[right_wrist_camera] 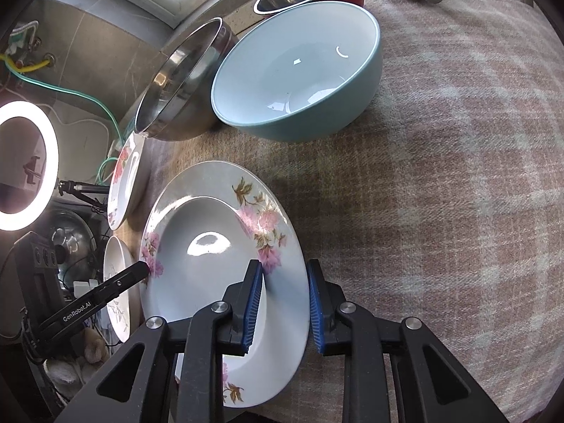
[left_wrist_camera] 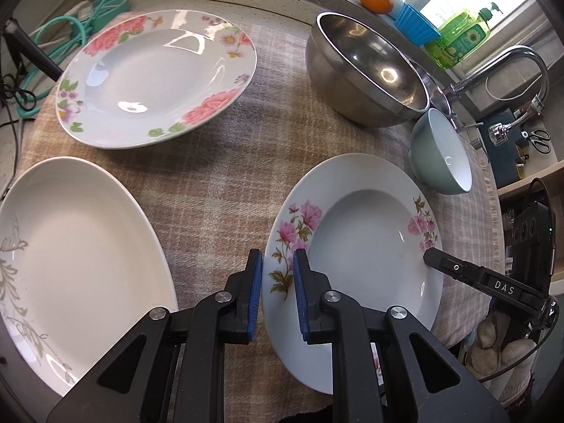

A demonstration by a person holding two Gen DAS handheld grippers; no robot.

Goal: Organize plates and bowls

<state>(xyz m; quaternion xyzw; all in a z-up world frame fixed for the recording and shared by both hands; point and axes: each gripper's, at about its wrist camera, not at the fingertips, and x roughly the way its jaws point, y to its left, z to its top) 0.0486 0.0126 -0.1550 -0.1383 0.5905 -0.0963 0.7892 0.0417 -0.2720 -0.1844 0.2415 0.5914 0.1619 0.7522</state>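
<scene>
Two bits of writing are readable from here. The white letters "DAS" sit on the black finger of my right tool (right_wrist_camera: 284, 264) where it shows in the left camera, and "GenRobot.AI" runs along the finger of my left tool (left_wrist_camera: 277, 257) in the right camera. The green soap bottle (left_wrist_camera: 465, 31), far ahead and right of the left tool, has a label I cannot make out.

The flowered plate (left_wrist_camera: 370, 239) is a deep white one with a wide rim. Sprays of pink blossoms with olive-brown leaves are printed on opposite sides of the rim, and its glossy well is plain. It sits between my two tools, over the plaid cloth (left_wrist_camera: 218, 176) that covers the surface. The left tool is clenched on its rim, one blue pad on top and one at the outer edge. The right tool grasps the opposite rim the same way, with the edge squeezed between its pads.

Ahead of the right tool stands a pale teal bowl (right_wrist_camera: 299, 70), white inside. A steel bowl (left_wrist_camera: 366, 67) touches or nearly touches it on the left. Ahead and left of the left tool lies a large rose-patterned plate (left_wrist_camera: 155, 77). Just to its left is a white oval plate (left_wrist_camera: 77, 246) with a faint grey vine.
</scene>
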